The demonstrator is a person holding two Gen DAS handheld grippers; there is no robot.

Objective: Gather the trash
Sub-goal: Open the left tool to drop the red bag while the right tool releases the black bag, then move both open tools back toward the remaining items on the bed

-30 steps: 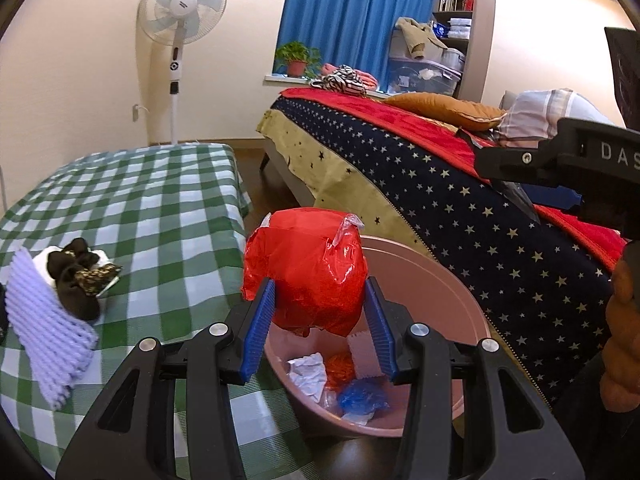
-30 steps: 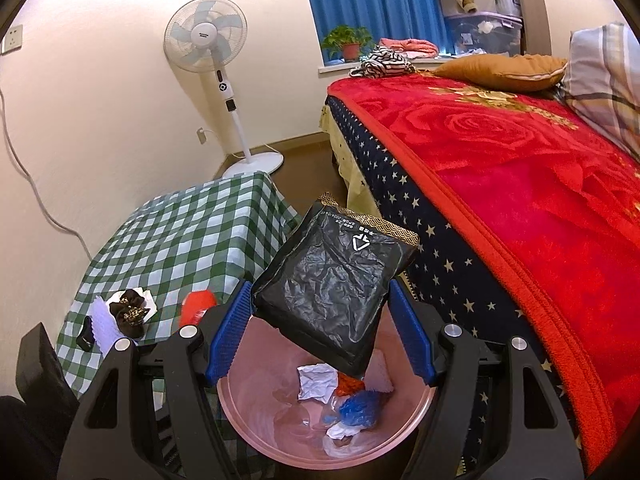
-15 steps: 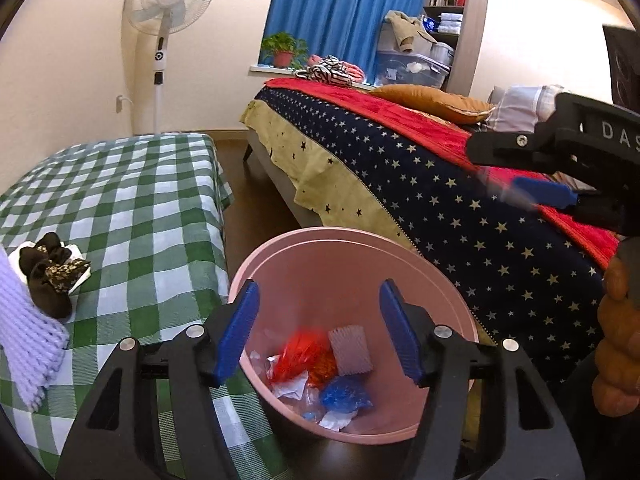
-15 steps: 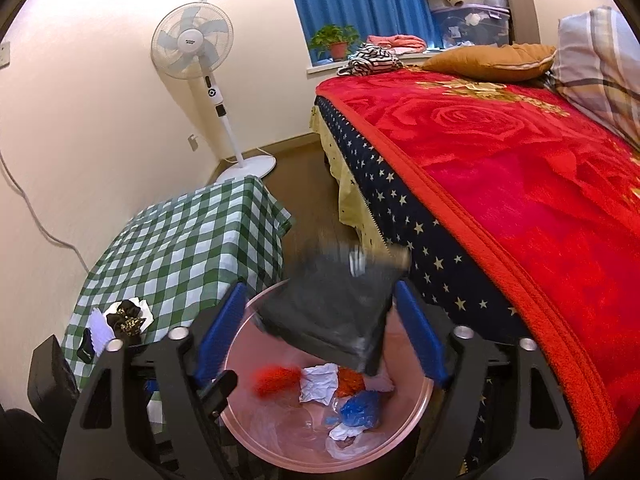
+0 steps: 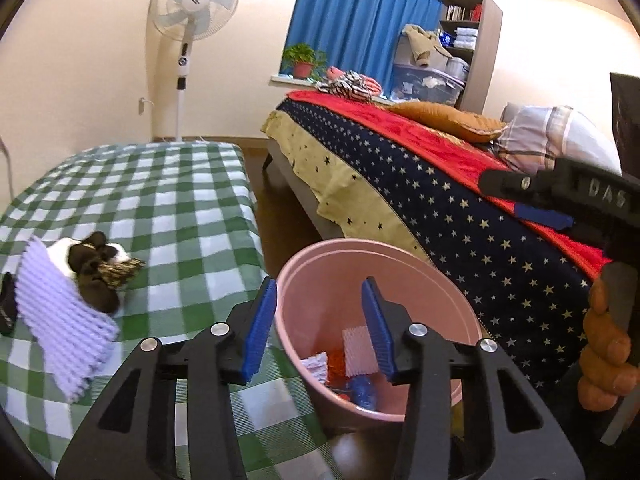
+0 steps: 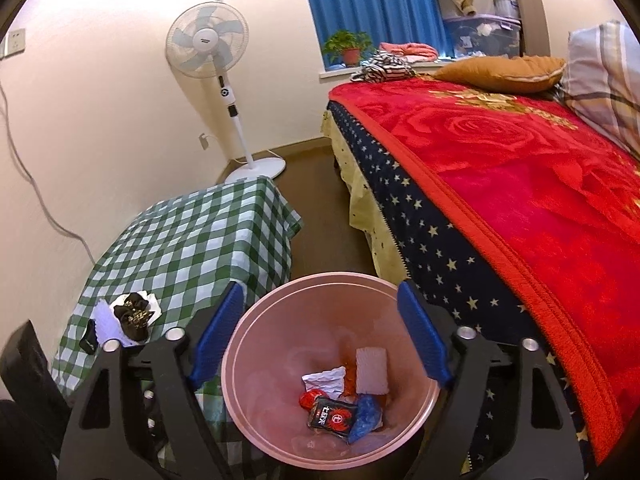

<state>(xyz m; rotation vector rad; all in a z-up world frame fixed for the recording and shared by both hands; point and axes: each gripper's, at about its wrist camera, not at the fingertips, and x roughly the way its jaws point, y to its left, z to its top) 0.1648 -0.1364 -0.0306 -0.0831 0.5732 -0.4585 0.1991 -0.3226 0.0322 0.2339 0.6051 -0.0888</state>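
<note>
The trash sits at the bottom of the round, smooth pink bin: a glossy black packet, crumpled white paper, a ribbed white foam piece and a crinkled blue wrapper. My right gripper hangs over the bin, jaws wide apart, empty. My left gripper straddles its rim, also apart. Beside it, the checked green tablecloth holds a knitted lilac cloth.

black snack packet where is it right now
In the right wrist view, the black snack packet lies at the bottom of the pink bin, between a red wrapper and a blue wrapper.
</note>
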